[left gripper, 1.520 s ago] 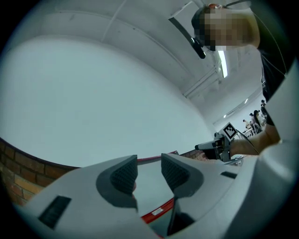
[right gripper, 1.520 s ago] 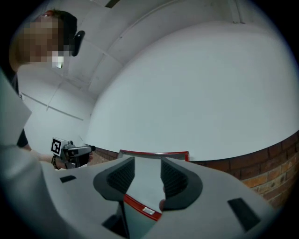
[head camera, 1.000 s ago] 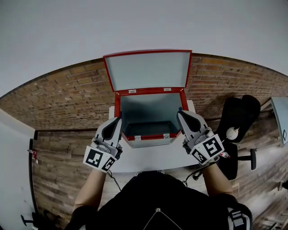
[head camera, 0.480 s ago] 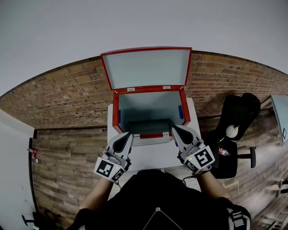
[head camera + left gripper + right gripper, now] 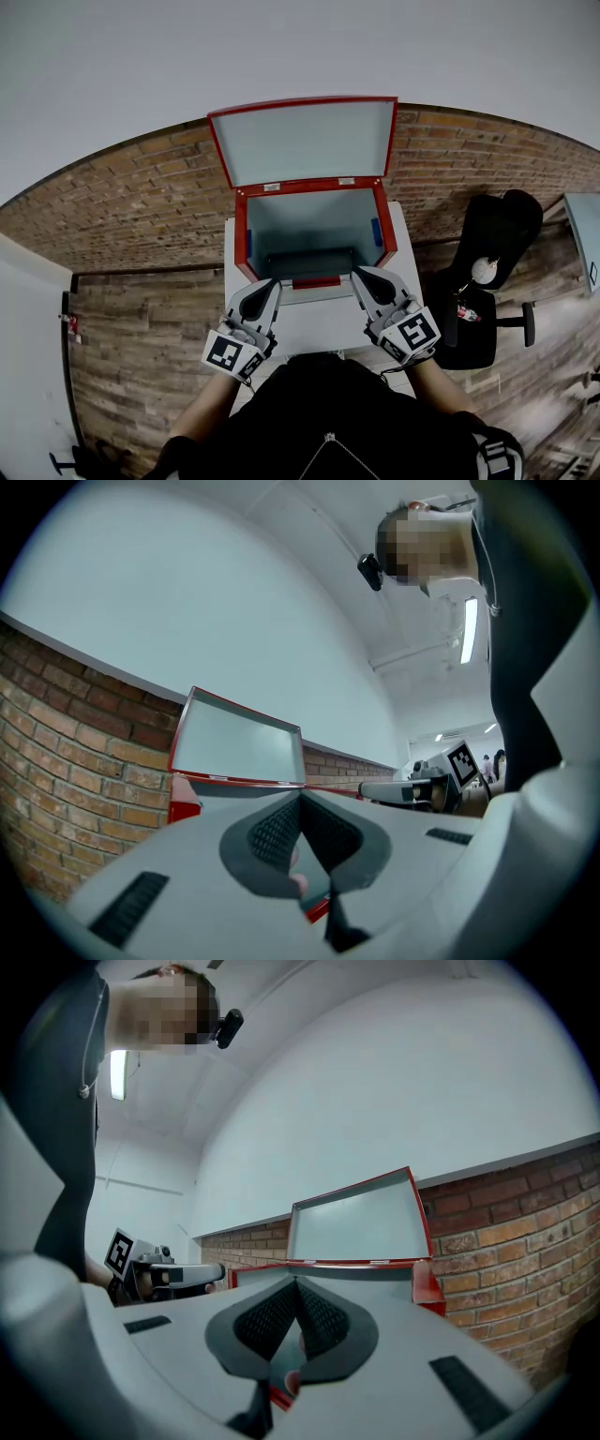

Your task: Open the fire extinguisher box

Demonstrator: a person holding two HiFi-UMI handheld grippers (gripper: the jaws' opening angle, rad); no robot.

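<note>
The fire extinguisher box stands open on the white bench, red-rimmed with a pale grey inside, its far side toward the brick wall. Its lid is raised upright at the far edge. Two small white labels sit on the far rim just below the lid; their print is too small to read. A blue patch shows on the inner right wall.

The left tongs lie at the box's near left corner and the right tongs at its near right corner, both tips just at the near rim; whether they touch it cannot be told. Both tongs are clenched, ribbed pads pressed together with nothing gripped. Each carries a marker cube bearing a black-and-white square pattern, with no letters on it.

A black office chair stands on the wooden floor to the right of the bench.
</note>
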